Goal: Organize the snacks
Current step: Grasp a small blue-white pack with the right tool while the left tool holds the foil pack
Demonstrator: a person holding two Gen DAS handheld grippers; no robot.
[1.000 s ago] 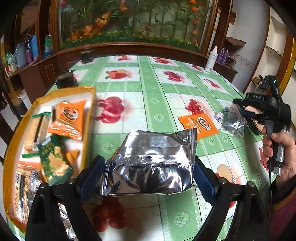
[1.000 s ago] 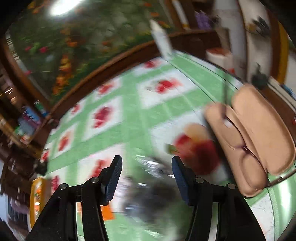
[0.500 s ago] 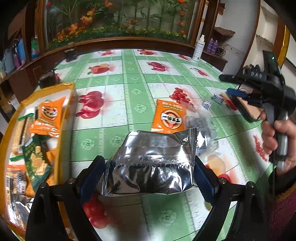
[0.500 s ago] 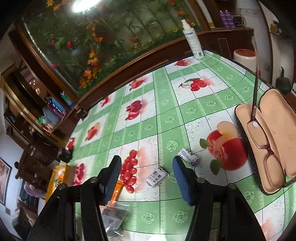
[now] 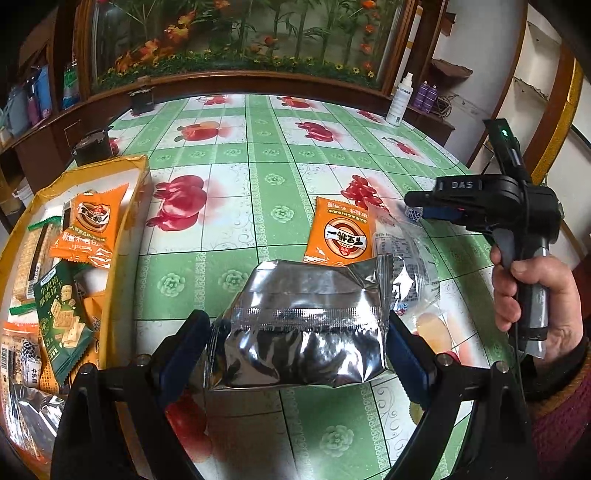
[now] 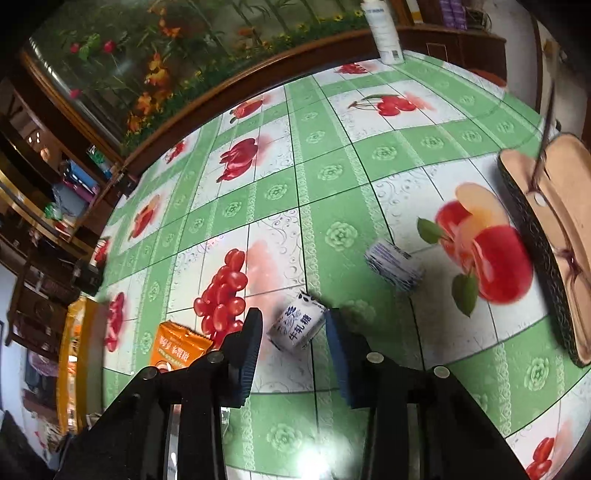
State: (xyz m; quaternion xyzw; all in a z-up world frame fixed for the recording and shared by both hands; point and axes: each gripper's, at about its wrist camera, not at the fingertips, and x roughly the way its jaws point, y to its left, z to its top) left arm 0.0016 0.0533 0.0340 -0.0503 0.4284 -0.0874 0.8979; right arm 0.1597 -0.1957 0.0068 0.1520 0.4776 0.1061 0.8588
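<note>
Setting: green-and-white fruit-print tablecloth (image 5: 258, 184) over a round table, a flower display behind glass along the far edge
Left view, change: a second ago my left gripper (image 5: 297, 332) hung nearer the tray (image 5: 136, 173); it now looks across the middle of the table, and my right gripper (image 5: 417, 212) has dropped low beside the loose snacks
Left view, jaws: I hold them clamped on the silver foil pouch (image 5: 299, 325), gripped by its two side edges
Left view, task items: orange packet (image 5: 341, 234) and clear wrapper (image 5: 410, 254) lie on the cloth just past the pouch; the tray at my left holds orange and green packets
Right view, change: the blur of a second ago is gone; a small white candy (image 6: 297, 325) now sits between my fingers
Right view, jaws: part open, straddling the candy; contact I cannot confirm, and I judge it not yet gripped
Right view, task items: a second wrapped candy (image 6: 393, 266) lies near, further right
Meaning: pouch still to be binned; candy pick looks imminent
Room: glasses case (image 6: 554, 236) at right edge, spray bottle (image 6: 384, 33) at the far rim
</note>
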